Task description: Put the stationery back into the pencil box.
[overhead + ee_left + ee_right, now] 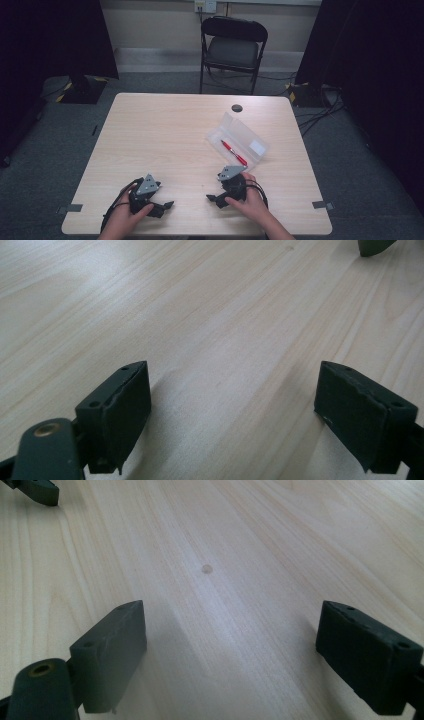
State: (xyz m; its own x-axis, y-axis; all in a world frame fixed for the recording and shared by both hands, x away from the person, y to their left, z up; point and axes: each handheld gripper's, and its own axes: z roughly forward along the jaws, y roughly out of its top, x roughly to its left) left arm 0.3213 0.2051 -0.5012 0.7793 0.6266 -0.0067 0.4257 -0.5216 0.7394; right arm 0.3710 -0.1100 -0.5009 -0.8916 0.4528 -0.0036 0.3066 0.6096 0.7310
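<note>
Your left hand-held gripper and right hand-held gripper both sit wide apart and empty, low over the near edge of the bench, tips facing each other. Red pen lies in the open clear case, just beyond your right hand. The case's white label is unreadable.

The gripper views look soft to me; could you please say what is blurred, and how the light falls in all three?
Left gripper view: near claw tips soft, sheen on the table upper left. Right gripper view: the same soft tips, shadows beside them. High view: dim, dark corners, table evenly lit, pen sharp enough.
</note>
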